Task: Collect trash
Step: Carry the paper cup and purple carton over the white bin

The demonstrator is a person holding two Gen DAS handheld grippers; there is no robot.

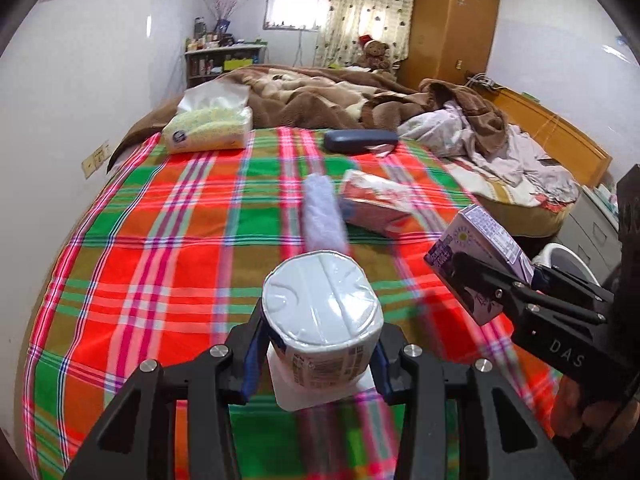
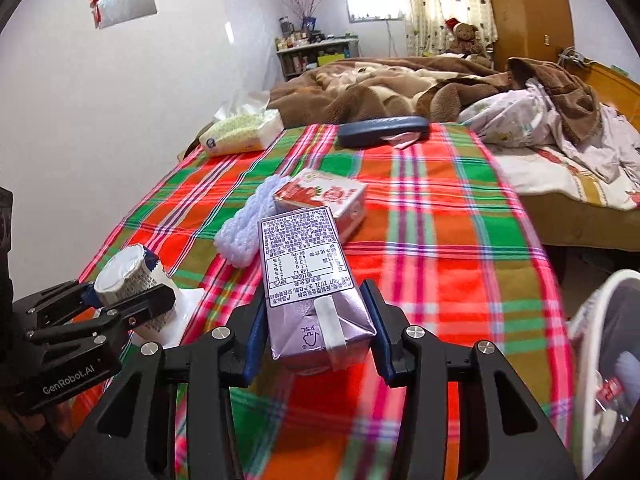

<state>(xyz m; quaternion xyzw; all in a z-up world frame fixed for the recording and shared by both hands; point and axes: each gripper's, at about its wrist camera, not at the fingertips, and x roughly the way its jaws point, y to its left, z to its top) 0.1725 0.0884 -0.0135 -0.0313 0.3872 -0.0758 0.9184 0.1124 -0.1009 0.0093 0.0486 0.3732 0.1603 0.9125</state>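
Grip first: left gripper (image 1: 318,364) has its blue pads clamped on a white foil-lidded plastic yogurt cup (image 1: 320,320), lid facing away from the camera, cup lifted off the cloth. Right gripper (image 2: 316,330) is closed partway on a pale purple drink carton (image 2: 308,280), held by its 2 narrow sides near the folded end, long axis running fwd along the fingers.

Key relation: a white-rimmed trash bin (image 2: 596,320) sits at the right edge of the right wrist view, beside the bed and lower than the red-green plaid cloth (image 2: 440,240). So the bin lies right of the right gripper, which is clearly the nearer hand; the left has to cross over, judging from both views.

Further on, approx. centre of the cloth: a red strawberry-print carton (image 2: 324,196) lying flat, touching a white knitted cloth roll (image 2: 248,220). These 2 are probably left to collect.

Beyond: a dark blue glasses case (image 2: 380,130) and a green-speckled tissue pack (image 2: 244,132), near the brown blanket (image 2: 400,84).
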